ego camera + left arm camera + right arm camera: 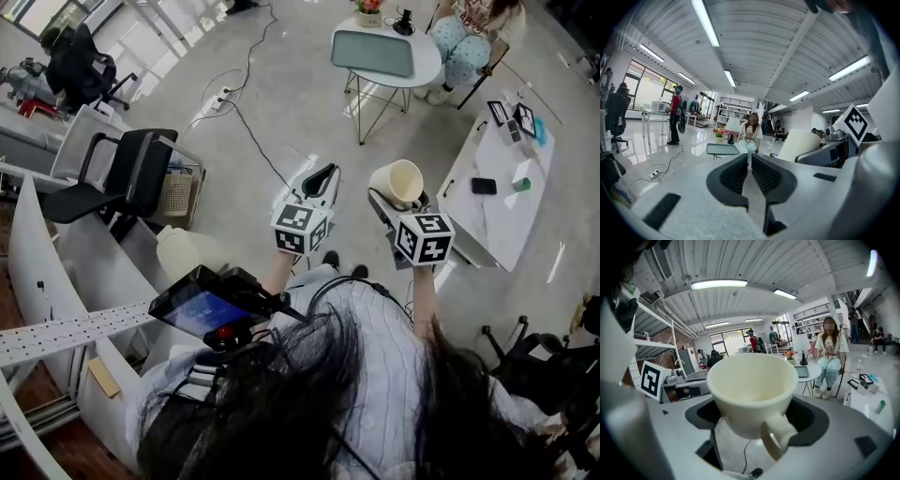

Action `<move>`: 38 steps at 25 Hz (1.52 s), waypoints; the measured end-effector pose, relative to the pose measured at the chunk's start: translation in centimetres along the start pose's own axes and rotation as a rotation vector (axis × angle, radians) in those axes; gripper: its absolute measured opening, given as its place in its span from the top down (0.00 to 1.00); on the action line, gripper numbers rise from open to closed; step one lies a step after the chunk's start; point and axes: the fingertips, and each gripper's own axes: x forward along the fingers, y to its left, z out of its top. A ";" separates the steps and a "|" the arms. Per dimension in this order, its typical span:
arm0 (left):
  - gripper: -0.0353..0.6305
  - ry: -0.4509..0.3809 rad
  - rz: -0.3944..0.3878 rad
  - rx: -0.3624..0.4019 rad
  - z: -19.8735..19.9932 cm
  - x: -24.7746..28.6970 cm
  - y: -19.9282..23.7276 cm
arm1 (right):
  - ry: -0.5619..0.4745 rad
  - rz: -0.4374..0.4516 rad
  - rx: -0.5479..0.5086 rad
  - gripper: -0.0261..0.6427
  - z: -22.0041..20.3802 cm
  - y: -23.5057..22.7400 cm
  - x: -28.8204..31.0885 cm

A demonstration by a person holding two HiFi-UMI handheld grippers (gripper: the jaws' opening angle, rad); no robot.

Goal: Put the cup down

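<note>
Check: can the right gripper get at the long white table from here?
Probably yes. The right gripper, shut on the cup, hangs just beside the white table; nothing stands between them in the head view.

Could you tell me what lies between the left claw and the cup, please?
Nothing: in the head view, only bare floor shows between the left claw and the cup.

Cream handled cup (752, 392), empty, upright, clamped between jaws, midair
</note>
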 end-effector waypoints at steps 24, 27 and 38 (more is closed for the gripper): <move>0.92 0.015 -0.035 -0.057 -0.8 1.5 5.8 | 0.044 -0.058 0.003 0.35 1.5 0.4 5.8; 0.92 0.013 -0.035 -0.061 -0.5 2.6 6.3 | 0.046 -0.053 0.004 0.35 2.2 -0.3 6.8; 0.92 0.034 -0.013 -0.055 1.7 11.0 10.2 | 0.052 -0.037 0.009 0.35 6.6 -7.1 13.5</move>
